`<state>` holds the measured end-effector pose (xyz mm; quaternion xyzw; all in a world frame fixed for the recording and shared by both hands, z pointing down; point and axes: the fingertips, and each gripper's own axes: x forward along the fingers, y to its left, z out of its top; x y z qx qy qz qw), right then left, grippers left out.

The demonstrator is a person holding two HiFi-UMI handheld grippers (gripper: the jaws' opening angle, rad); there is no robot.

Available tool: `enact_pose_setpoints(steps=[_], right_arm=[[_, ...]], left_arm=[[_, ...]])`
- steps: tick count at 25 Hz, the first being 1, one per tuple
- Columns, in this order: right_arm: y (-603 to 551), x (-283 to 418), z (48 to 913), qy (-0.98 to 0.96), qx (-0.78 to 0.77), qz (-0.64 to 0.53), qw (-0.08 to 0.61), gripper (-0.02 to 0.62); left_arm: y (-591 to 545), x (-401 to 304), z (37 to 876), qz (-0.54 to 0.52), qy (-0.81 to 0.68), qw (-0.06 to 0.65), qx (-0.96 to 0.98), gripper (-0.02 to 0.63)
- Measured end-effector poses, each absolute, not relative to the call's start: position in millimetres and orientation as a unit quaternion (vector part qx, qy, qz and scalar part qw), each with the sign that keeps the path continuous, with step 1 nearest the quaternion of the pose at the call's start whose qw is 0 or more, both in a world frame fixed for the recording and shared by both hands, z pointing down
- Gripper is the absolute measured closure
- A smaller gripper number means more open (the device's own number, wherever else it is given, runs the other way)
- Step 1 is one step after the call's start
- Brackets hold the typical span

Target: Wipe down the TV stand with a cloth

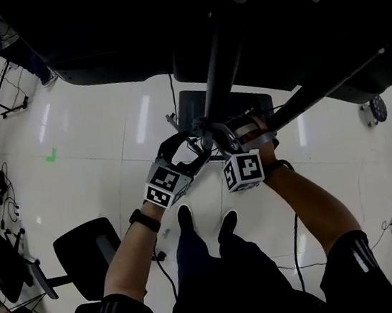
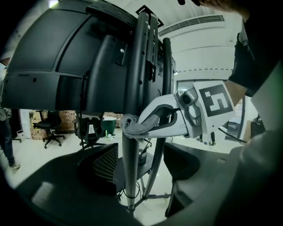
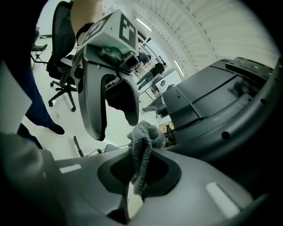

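Here, right tool (image 2: 138, 127) presses cloth (image 2: 129, 123) against pole (image 2: 132, 176).

The TV (image 1: 127, 24) runs off the head view at 12 o'clock. The cloth (image 3: 142, 141) cannot be made out there. Its lower end disappears between the right gripper's (image 3: 139, 170) closed jaws.

No words, numbers or brand names can be read in any view. The only printed marks are black-and-white square patterns. They sit on the marker cube (image 1: 165, 184) of the left gripper (image 1: 193, 149) and the marker cube (image 1: 243, 169) of the right gripper (image 1: 216, 133), in the lower middle of the head view. These are coded squares, not letters. A small green mark (image 1: 51, 156) on the floor (image 1: 91, 131), at that view's left, carries no lettering.
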<state>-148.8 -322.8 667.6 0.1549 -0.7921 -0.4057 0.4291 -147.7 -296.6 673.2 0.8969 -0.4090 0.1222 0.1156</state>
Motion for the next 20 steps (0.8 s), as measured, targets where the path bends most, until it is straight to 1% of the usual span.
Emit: enact_pose_setpoints(steps=[10, 20], right_arm=[[-325.7, -137.0, 787.3, -0.801, 0.139, -0.351, 0.465, 0.572], [-327.5, -132.2, 889.2, -0.79, 0.133, -0.347, 0.488, 0.574]], left_arm=[[-295.9, -146.4, 776.1, 0.138, -0.405, 0.162, 0.889, 0.261], [-294.1, -142.8, 848.3, 0.133, -0.4, 0.187, 0.887, 0.261]])
